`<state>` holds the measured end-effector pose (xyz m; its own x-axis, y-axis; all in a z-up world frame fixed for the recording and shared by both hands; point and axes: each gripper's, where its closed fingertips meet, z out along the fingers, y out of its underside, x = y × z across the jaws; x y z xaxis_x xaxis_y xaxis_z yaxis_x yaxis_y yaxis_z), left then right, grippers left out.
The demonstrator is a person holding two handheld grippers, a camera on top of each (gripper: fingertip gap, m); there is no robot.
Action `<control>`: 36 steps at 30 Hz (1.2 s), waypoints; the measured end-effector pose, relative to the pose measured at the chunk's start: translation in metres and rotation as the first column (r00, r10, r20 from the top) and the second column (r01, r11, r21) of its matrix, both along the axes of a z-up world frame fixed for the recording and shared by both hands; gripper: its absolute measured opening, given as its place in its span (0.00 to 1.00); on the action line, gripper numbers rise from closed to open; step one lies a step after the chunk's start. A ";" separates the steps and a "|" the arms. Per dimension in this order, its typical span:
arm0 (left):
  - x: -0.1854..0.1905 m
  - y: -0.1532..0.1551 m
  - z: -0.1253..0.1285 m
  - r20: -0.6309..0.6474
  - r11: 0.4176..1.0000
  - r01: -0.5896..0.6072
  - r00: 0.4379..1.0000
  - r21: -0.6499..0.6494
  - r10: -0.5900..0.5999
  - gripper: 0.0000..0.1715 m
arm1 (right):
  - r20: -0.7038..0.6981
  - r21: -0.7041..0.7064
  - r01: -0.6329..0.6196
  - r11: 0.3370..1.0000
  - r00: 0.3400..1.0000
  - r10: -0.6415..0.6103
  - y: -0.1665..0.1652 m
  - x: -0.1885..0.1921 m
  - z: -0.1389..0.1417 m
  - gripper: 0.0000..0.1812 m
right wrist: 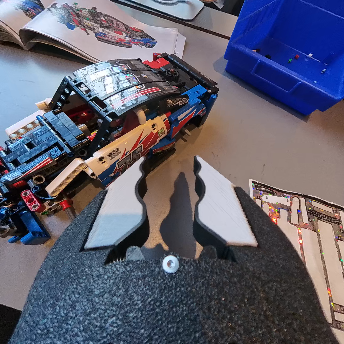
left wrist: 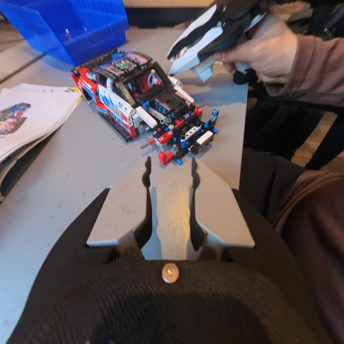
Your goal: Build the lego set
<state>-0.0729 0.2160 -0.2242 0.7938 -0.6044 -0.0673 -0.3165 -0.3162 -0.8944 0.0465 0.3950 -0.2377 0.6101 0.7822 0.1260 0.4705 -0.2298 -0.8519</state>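
Left tongs (left wrist: 170,162) empty, agape, lego car (left wrist: 137,100) just ahead

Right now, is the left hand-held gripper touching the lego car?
Apart. The left wrist view shows bare grey table between the open left hand-held gripper and the lego car.

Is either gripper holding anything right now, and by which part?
Nothing is held. The left gripper and right gripper are both open and empty beside the lego car.
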 end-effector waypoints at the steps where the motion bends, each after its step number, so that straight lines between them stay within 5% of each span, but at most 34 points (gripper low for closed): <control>1: 0.000 -0.003 0.005 0.013 0.999 0.002 1.000 0.033 -0.003 0.28 | 0.000 -0.003 0.000 1.000 1.000 0.000 0.000 0.000 0.000 0.27; 5: -0.008 -0.023 0.009 0.002 0.999 0.020 1.000 0.050 -0.020 0.40 | -0.011 -0.014 0.011 1.000 1.000 -0.011 0.002 0.002 0.000 0.28; 9: -0.035 -0.044 0.030 0.030 0.999 -0.040 0.999 0.017 0.040 0.39 | -0.025 -0.046 0.030 0.998 0.999 -0.031 0.006 0.004 -0.002 0.28; 14: -0.145 -0.093 0.084 -0.023 0.977 -0.211 0.977 0.020 0.212 0.19 | -0.055 -0.049 0.036 0.998 0.998 -0.038 0.010 0.004 0.001 0.27; 17: -0.208 -0.114 0.118 0.067 0.950 -0.310 0.948 -0.030 0.312 0.27 | -0.074 -0.033 0.036 0.999 0.997 -0.039 0.012 0.003 0.005 0.27; 20: -0.261 -0.116 0.144 0.162 0.913 -0.409 0.901 0.005 0.403 0.24 | -0.068 -0.034 0.026 0.999 0.997 -0.028 0.011 0.002 0.004 0.27; 23: -0.325 -0.106 0.126 0.035 0.852 -0.518 0.852 -0.075 0.522 0.23 | -0.060 -0.027 0.018 0.999 0.998 -0.020 0.011 0.001 0.004 0.27; 28: -0.404 -0.098 0.078 -0.223 0.758 -0.592 0.806 -0.275 0.548 0.17 | -0.077 -0.032 0.012 0.999 0.997 -0.014 0.010 0.001 0.006 0.27; 36: -0.430 -0.123 0.004 -0.358 0.608 -0.584 0.811 -0.537 0.463 0.16 | -0.068 -0.020 0.010 1.000 0.998 -0.012 0.008 0.002 0.006 0.27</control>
